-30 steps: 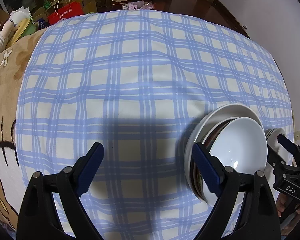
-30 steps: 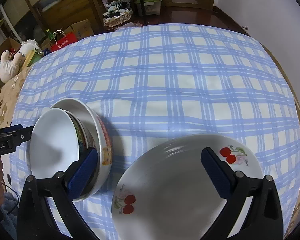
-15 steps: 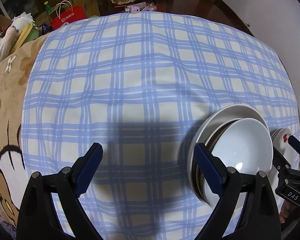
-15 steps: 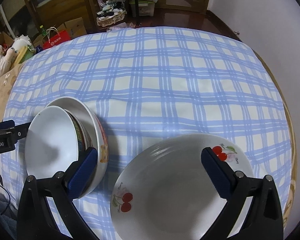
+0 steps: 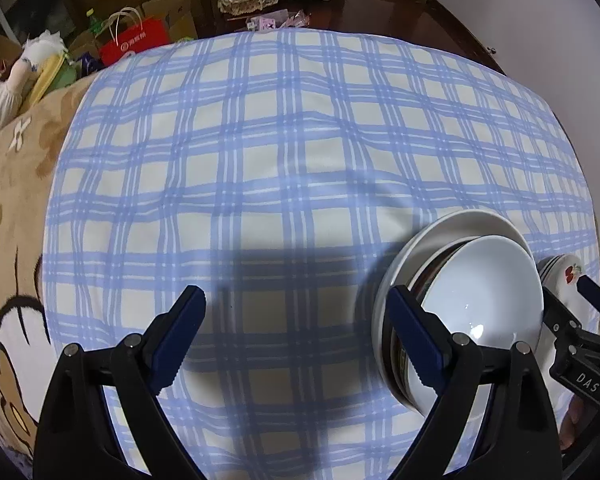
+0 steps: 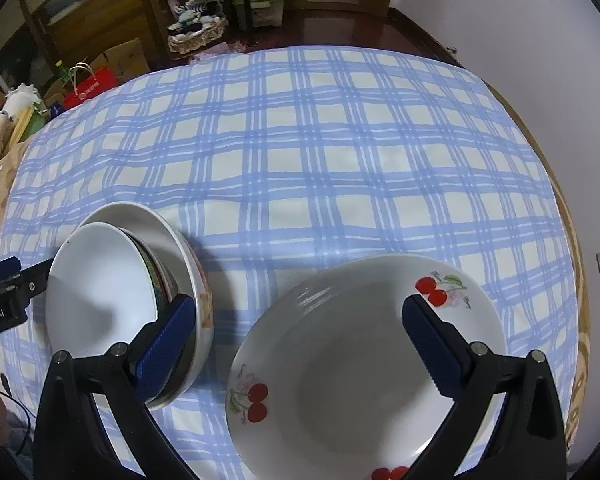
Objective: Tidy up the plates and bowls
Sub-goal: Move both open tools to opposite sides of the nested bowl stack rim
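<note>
White nested bowls, tilted stack, on blue-checked desk; cherry-print plate just beside, to its right. Left tool spread wide, empty; right tool likewise, above plate.

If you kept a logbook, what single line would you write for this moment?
left gripper: open, empty, over tablecloth | right gripper: open, above cherry plate | bowl stack: nested, beside plate
</note>
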